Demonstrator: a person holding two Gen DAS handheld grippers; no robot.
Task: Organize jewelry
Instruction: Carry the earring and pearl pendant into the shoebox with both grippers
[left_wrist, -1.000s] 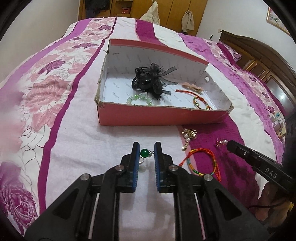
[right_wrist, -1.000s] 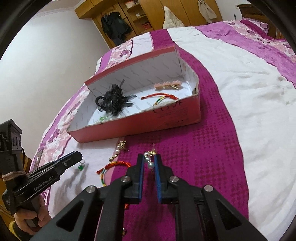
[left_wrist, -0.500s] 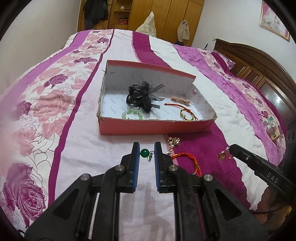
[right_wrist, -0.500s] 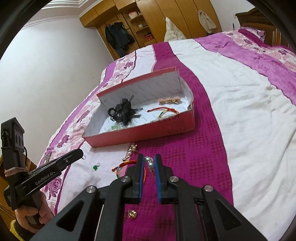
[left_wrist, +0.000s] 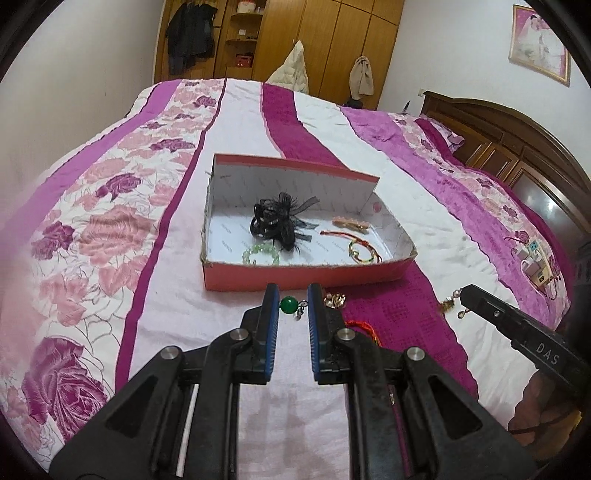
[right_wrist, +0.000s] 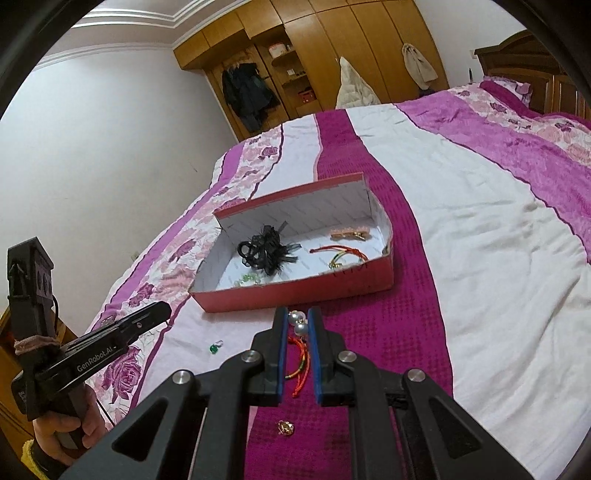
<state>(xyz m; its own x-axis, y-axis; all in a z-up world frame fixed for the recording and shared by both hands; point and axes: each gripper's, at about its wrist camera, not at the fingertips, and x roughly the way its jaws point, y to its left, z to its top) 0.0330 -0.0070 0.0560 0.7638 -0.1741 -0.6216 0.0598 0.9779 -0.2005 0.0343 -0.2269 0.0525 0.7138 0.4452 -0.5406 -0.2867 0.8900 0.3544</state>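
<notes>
Pearl earring (right_wrist: 298, 322) pinched between right tongs (right_wrist: 297, 325); green bead pendant (left_wrist: 288, 305) between left tongs (left_wrist: 289, 307); red box (left_wrist: 295, 275) beyond.

The left gripper (left_wrist: 290, 306) hovers over the striped pink-and-magenta bedspread (left_wrist: 110, 236), its blue-padded jaws parted around a round green bead pendant (left_wrist: 288, 305). Beyond sits an open red cardboard box (left_wrist: 306, 275) holding a black ribbon hair bow (left_wrist: 279, 221) and a pale green beaded bracelet (left_wrist: 258, 253).
</notes>
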